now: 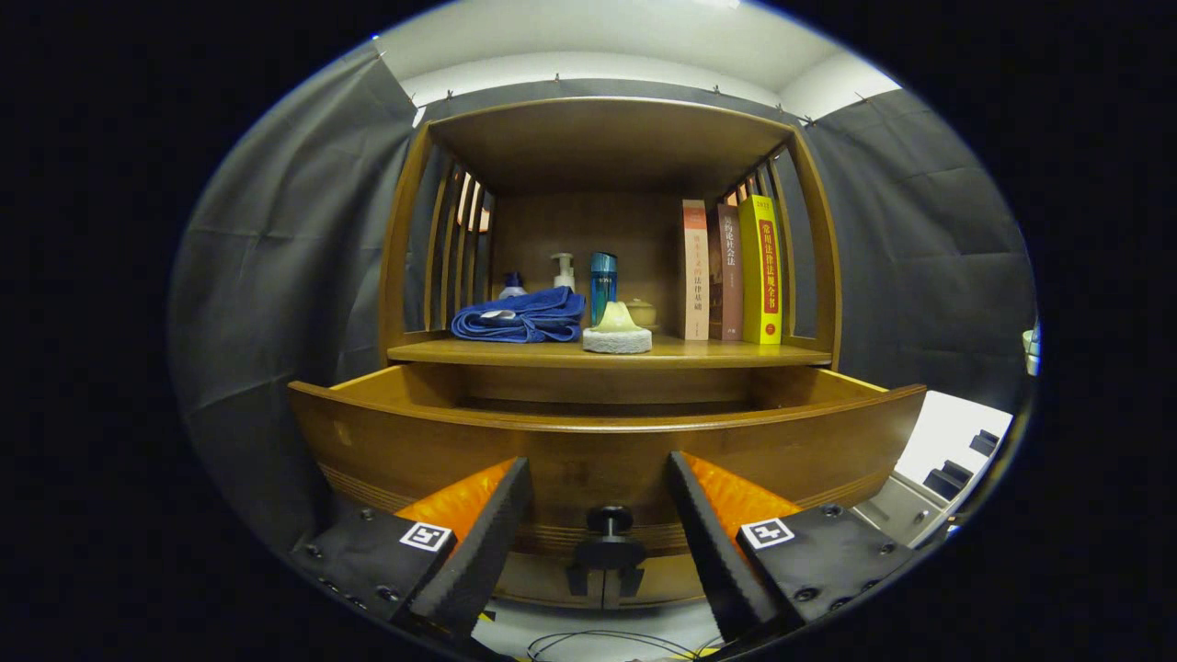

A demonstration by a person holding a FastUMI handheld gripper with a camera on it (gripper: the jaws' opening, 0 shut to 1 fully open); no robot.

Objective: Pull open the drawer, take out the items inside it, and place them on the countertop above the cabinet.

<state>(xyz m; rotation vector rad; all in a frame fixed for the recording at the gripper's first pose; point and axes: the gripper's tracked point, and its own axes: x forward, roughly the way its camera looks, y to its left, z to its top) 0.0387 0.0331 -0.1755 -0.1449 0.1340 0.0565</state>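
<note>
A wooden cabinet stands ahead with its drawer (607,432) pulled out toward me. My gripper (602,496) is open, its fingers spread to either side of the drawer's dark knob (610,522) without touching it. The drawer's front panel hides the inside, so its contents cannot be seen. On the countertop (717,351) above the drawer lie a folded blue towel (524,315) and a pale sponge-like item (617,331). Behind those stand a blue tumbler (602,283), a pump bottle (563,271) and a small bottle (512,285).
Three upright books (733,271) stand at the right of the countertop, next to a small lidded jar (641,313). Slatted wooden sides and a top board enclose the shelf. Grey cloth hangs around the cabinet. A white stand with dark slots (947,460) sits to the right; cables lie on the floor below.
</note>
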